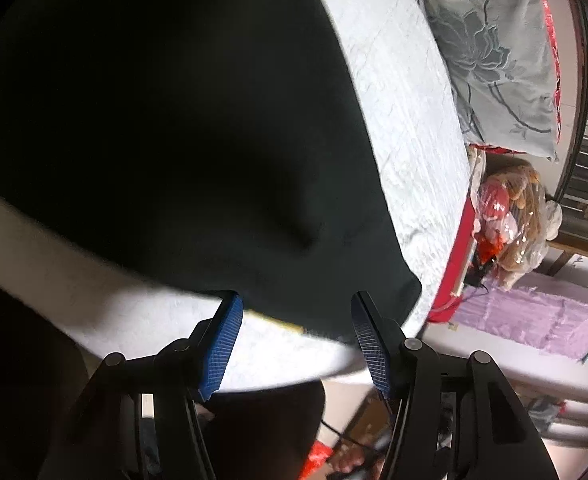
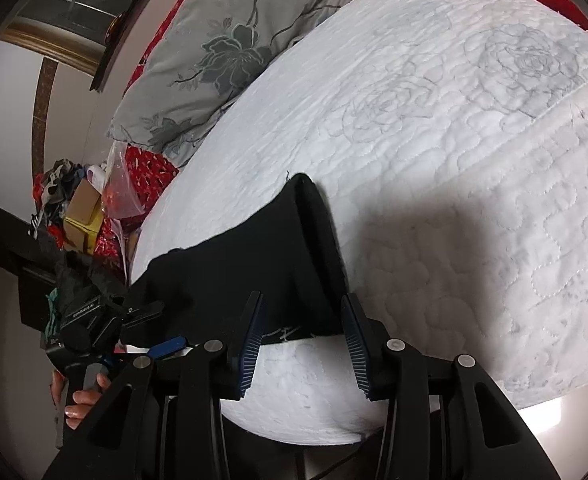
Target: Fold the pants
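Observation:
The black pants (image 1: 182, 140) lie spread on the white quilted bed (image 1: 405, 128) and fill most of the left wrist view. My left gripper (image 1: 294, 300) is open, its blue pads either side of the pants' near hem just above the bed edge. In the right wrist view a corner of the pants (image 2: 254, 264) lies near the bed's front edge. My right gripper (image 2: 301, 304) is open over that near hem, holding nothing. The left gripper (image 2: 142, 328) shows at the left of that view, held by a hand.
A grey flowered pillow (image 1: 501, 56) lies at the far side of the bed; it also shows in the right wrist view (image 2: 230, 48). Plastic bags and clutter (image 1: 509, 224) sit beside the bed, with a purple cloth (image 1: 533, 316) on the floor. Boxes and clothes (image 2: 78, 208) pile at the left.

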Demonstrator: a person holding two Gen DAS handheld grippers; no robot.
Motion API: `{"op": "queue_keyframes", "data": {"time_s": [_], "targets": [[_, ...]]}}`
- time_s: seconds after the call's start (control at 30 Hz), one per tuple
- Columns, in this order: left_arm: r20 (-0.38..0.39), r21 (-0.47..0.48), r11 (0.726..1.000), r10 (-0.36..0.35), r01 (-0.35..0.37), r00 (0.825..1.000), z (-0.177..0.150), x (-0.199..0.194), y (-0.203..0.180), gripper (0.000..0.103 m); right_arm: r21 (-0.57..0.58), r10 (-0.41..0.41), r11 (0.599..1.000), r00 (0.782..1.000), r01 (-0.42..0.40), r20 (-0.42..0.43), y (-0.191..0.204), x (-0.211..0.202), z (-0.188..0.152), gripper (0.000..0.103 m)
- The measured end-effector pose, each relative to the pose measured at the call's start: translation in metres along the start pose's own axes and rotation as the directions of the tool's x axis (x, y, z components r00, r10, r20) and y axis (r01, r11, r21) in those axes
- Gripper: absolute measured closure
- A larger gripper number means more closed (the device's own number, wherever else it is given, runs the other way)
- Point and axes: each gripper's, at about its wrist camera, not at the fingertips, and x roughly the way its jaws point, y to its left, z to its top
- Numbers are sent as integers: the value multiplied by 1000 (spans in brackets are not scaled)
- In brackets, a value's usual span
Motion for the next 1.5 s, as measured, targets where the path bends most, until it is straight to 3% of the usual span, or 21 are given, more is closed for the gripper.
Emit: {"op": "queue_keyframes", "data": {"time_s": [0.07,0.13,0.2,0.3,0.47,0.53,0.57,0.6,0.7,0.8,0.9,1.03,1.23,1.5], "targets": [[-12,19,1000,-13,13,1000,-6,0,-1,45,12,-2,1000,1000,2,8,-1,1,0,62],[10,39,999,18,-19,1000,-5,0,-1,41,20,-10,1000,1000,10,22,-2,2,0,65],[9,21,1000,21,-21,1000,-2,3,2,41,35,-19,999,999,18,38,-3,1,1,71],[0,-18,1000,16,-16,1000,3,8,6,43,67,-12,998,999,9,47,-6,1,1,71],[26,-16,1000,22,-22,999,8,8,-2,56,64,-30,998,999,27,44,-6,4,0,71],[27,-21,999,31,-30,999,9,8,-2,67,71,-37,997,998,33,51,-6,5,0,73],[28,-25,999,41,-40,999,9,5,2,71,75,-43,996,997,39,58,-6,5,1,82],[30,-33,998,60,-59,998,10,6,4,83,83,-39,996,997,34,59,-8,6,2,89],[21,-64,996,70,-69,997,12,7,8,94,109,-25,994,998,18,57,-11,9,2,95],[17,-71,996,61,-59,998,7,2,4,95,119,9,993,998,-16,61,-5,3,-1,98],[39,-31,994,105,-104,994,9,-1,0,95,87,48,995,997,-53,60,9,-8,-8,98],[21,-77,993,89,-87,996,16,5,10,95,95,-15,995,999,12,31,0,2,-14,98],[22,-72,993,93,-91,995,18,5,11,94,92,-49,995,998,45,36,-10,5,-9,98],[28,-83,993,82,-80,996,16,3,15,94,102,-28,994,999,26,20,-16,6,-10,96]]}}
